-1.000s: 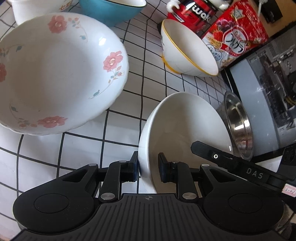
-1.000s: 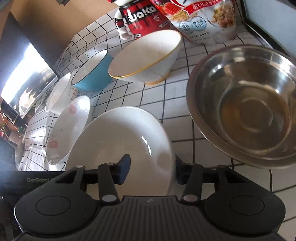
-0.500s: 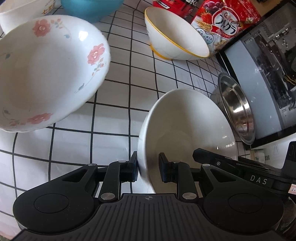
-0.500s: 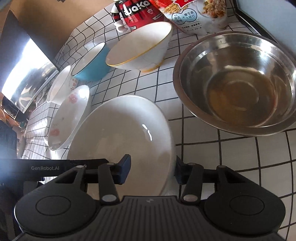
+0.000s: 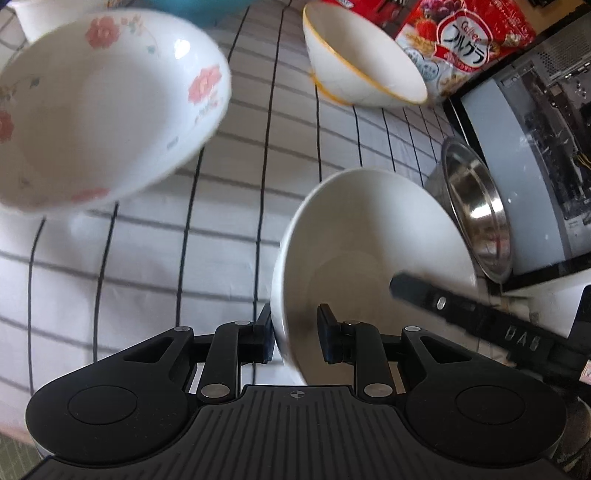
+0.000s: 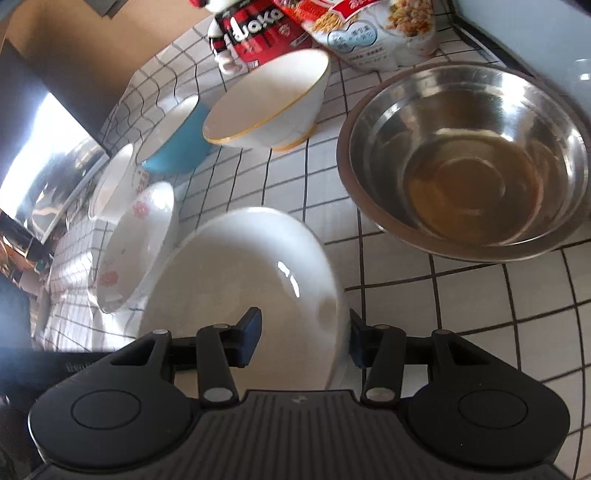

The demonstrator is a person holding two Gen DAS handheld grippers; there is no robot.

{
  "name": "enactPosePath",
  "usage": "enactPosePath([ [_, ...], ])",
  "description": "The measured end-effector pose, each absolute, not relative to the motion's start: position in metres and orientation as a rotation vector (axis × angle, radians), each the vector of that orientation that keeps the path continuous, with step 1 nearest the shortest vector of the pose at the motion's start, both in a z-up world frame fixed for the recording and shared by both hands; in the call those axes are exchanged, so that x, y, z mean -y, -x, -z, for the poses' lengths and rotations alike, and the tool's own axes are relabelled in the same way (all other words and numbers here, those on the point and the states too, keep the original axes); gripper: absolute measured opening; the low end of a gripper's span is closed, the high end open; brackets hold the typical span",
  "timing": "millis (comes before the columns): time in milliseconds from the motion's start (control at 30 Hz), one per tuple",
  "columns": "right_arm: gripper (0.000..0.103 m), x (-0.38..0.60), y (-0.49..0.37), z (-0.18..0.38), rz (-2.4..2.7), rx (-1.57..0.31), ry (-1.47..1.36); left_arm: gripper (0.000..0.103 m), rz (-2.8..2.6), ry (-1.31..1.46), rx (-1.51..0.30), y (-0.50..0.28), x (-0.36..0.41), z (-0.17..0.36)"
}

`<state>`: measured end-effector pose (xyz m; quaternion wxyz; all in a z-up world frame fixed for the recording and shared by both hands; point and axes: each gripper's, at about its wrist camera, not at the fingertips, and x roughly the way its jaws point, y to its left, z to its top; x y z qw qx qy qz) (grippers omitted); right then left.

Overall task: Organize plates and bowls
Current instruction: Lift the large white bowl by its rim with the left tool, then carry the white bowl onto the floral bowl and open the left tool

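Observation:
A plain white bowl [image 5: 373, 236] is held tilted above the checked cloth. My left gripper [image 5: 295, 332] is shut on its near rim. In the right wrist view the same bowl [image 6: 240, 280] sits between the fingers of my right gripper [image 6: 301, 339], which are spread wide on either side of its rim, open. A flowered white bowl [image 5: 103, 107] lies to the left; it also shows in the right wrist view [image 6: 136, 243]. A gold-rimmed white bowl [image 6: 269, 103] and a steel bowl [image 6: 465, 162] stand beyond.
A blue bowl [image 6: 177, 136] and another small white bowl [image 6: 110, 181] stand at the back left. Snack packets [image 6: 373, 29] line the back. A dark glass-fronted appliance [image 5: 524, 155] stands right of the steel bowl [image 5: 476, 210].
Both grippers and the white bowl have moved back and up from the cloth; the flowered bowl and steel bowl appear farther away. The left grip on the rim is unchanged.

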<state>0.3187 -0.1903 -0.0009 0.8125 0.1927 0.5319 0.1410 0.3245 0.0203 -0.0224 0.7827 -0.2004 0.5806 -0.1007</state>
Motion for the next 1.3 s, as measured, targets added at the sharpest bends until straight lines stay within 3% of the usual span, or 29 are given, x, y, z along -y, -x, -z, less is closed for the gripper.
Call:
enactPosePath([
  [367, 0.048, 0.162, -0.336, -0.041, -0.301, -1.089, -0.372, 0.026, 0.218, 0.499, -1.186, -0.323, -0.048, -0.019],
  [867, 0.049, 0.037, -0.377, -0.090, -0.536, -0.965, -0.309, 0.026, 0.077, 0.445, -1.012, -0.325, -0.162, -0.092],
  [1300, 0.049, -0.031, -0.418, -0.036, -0.573, -1.056, -0.245, 0.026, -0.019, 0.465, -1.105, -0.360, -0.211, -0.049],
])
